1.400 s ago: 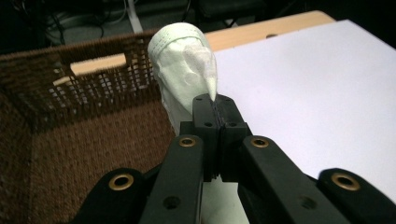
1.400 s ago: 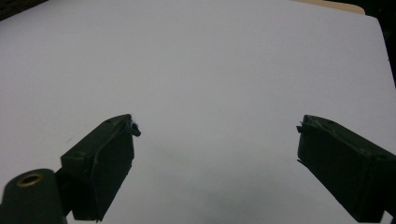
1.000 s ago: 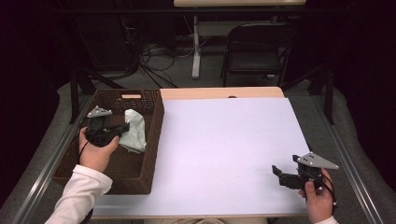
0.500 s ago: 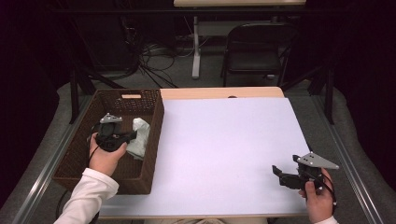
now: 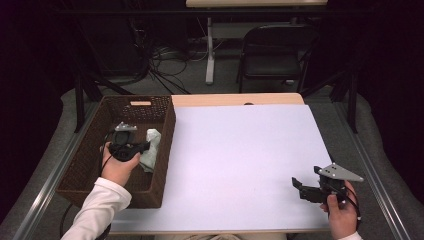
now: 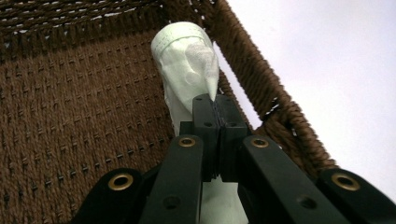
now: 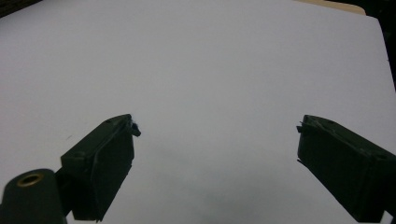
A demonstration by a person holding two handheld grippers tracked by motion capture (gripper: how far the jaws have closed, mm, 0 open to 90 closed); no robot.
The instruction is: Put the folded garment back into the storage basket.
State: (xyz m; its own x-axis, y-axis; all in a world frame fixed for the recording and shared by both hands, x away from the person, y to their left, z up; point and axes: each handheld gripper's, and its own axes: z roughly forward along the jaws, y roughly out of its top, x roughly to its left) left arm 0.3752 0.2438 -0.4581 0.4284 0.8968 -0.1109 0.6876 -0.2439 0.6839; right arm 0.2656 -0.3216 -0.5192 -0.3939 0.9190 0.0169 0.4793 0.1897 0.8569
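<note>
A pale green-white cloth (image 5: pixel 151 150) hangs against the right inner wall of a brown woven basket (image 5: pixel 80 165) at the table's left. My left gripper (image 5: pixel 145 146) is inside the basket, held by a hand in a white sleeve. In the left gripper view its jaws (image 6: pixel 215 100) are pressed together with a fold of the cloth (image 6: pixel 184 60) pinched at their tips, above the basket's woven floor (image 6: pixel 70 102). My right gripper (image 5: pixel 306 179) hovers low over the white table at the near right. Its jaws (image 7: pixel 217 135) stand wide open with nothing between them.
The white table top (image 5: pixel 240 160) stretches between the basket and my right hand. A light wooden strip (image 5: pixel 235 99) runs along its far edge. A dark chair (image 5: pixel 275 55) and cables lie on the floor beyond. Metal rails (image 5: pixel 380 180) flank the table.
My left gripper has sunk lower into the basket with the cloth, drifting slightly toward the right wall. The right gripper has stayed put.
</note>
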